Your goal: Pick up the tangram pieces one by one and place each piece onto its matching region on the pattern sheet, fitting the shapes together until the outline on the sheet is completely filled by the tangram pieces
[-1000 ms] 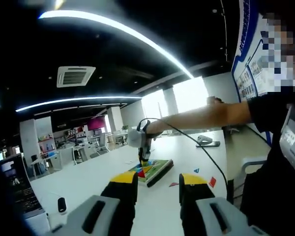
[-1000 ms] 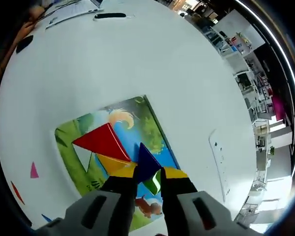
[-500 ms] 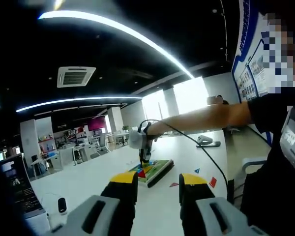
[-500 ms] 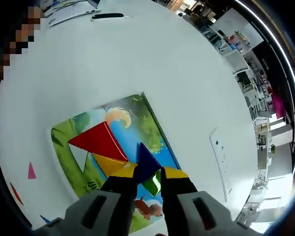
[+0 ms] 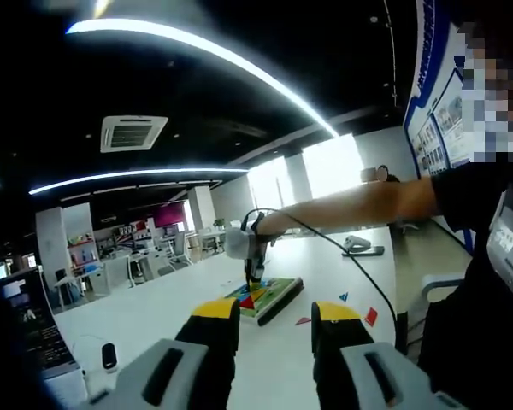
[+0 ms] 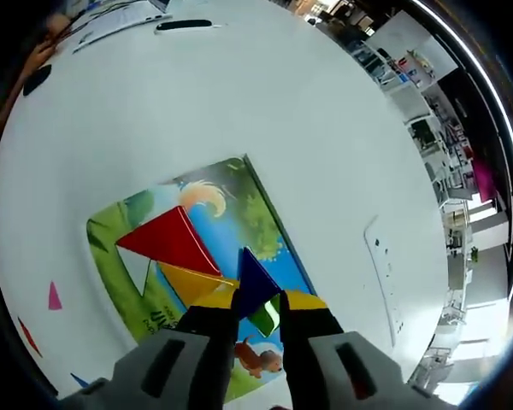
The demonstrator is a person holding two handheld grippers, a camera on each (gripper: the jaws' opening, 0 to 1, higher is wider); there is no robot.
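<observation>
My right gripper (image 6: 257, 312) has its jaws clenched on the green piece (image 6: 267, 314), low over the pattern sheet (image 6: 265, 226), just ahead of them the blue triangle (image 6: 255, 283), yellow piece (image 6: 192, 283) and red triangle (image 6: 167, 242). I'd seat green flush against blue before releasing. Jaws hide its outline and target region. Left gripper (image 5: 274, 318) released, holding nothing, idle above the bench (image 5: 154, 312).

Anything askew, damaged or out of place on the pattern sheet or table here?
Nothing stands out. The red triangle, yellow piece and blue triangle lie flat together on the pattern sheet; loose pieces such as the pink triangle wait on the white table.
</observation>
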